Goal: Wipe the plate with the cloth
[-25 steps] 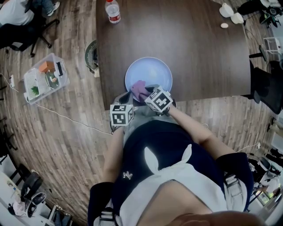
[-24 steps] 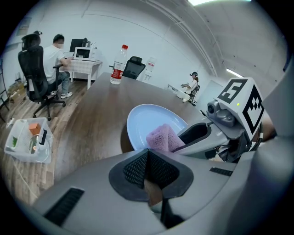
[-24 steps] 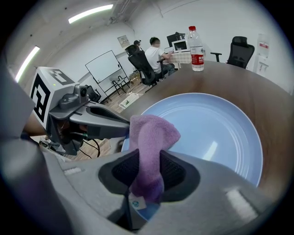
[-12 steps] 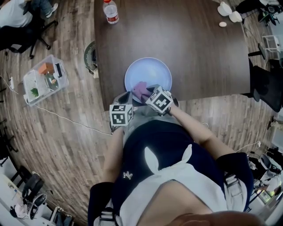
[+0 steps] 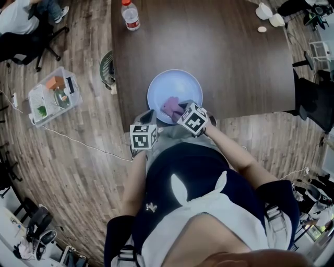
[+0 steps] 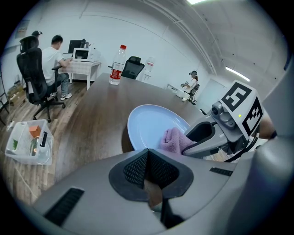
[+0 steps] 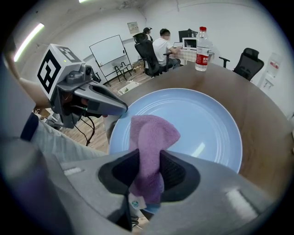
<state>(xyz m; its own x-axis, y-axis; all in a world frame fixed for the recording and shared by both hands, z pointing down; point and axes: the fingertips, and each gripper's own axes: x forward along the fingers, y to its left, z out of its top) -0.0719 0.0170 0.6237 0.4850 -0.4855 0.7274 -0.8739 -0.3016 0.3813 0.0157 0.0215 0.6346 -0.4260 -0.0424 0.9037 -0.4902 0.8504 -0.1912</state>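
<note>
I have slid my right gripper [image 7: 146, 173] a little to the right over the near part of the plate [image 7: 204, 124], while my left gripper [image 6: 147, 161] has kept its place. The left jaws are pressed together with nothing between them. Their tips sit at the plate's near left rim, with the plate just ahead. The right jaws are clamped on the purple cloth [image 7: 150, 133], which sticks out ahead of them and lies bunched on the pale blue plate.

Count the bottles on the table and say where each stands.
1. The bottle stands upright at the far left edge of the table, apart from the plate. No other shows; the table's far side is cut off.
</note>
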